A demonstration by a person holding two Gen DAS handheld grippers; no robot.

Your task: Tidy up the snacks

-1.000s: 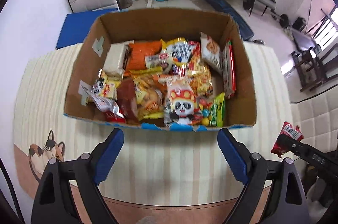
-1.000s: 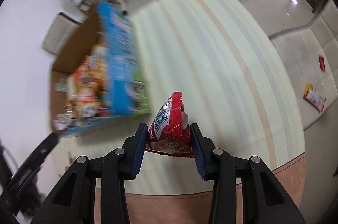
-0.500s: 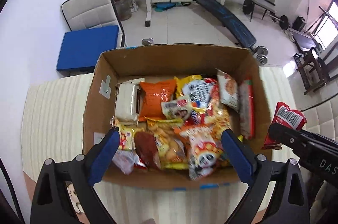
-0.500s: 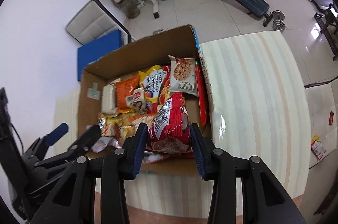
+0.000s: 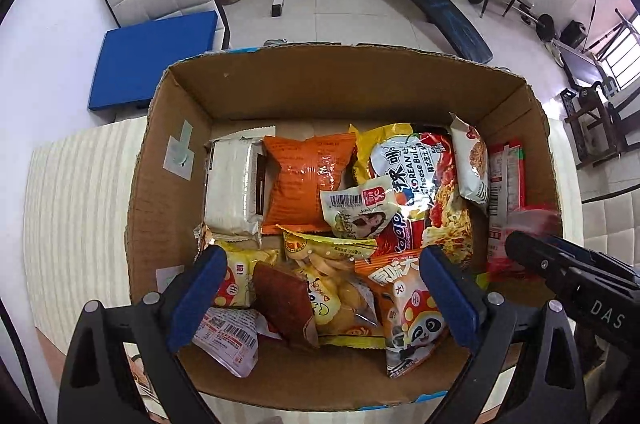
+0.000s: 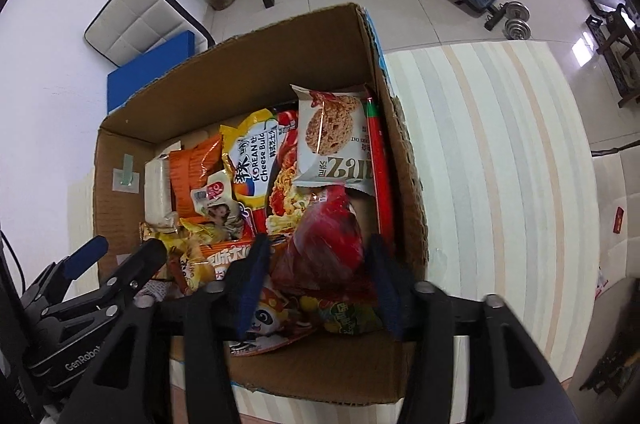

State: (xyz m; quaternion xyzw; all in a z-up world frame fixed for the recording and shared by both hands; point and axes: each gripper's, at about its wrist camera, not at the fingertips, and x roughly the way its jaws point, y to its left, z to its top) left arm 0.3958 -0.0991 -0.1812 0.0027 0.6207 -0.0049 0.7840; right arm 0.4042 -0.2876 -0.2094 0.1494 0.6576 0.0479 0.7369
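Two grippers are hanging over the cardboard box [image 6: 404,160]. The right gripper [image 6: 316,264], jaws just parting, is loosing the red packet [image 6: 320,244] between them at the box's three o'clock side; the left gripper [image 5: 320,288] is gaping empty, farther off at nine o'clock.

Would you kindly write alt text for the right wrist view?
The right gripper, jaws just opening, releases a blurred red snack packet over a cardboard box full of snacks. The open left gripper hovers at lower left.
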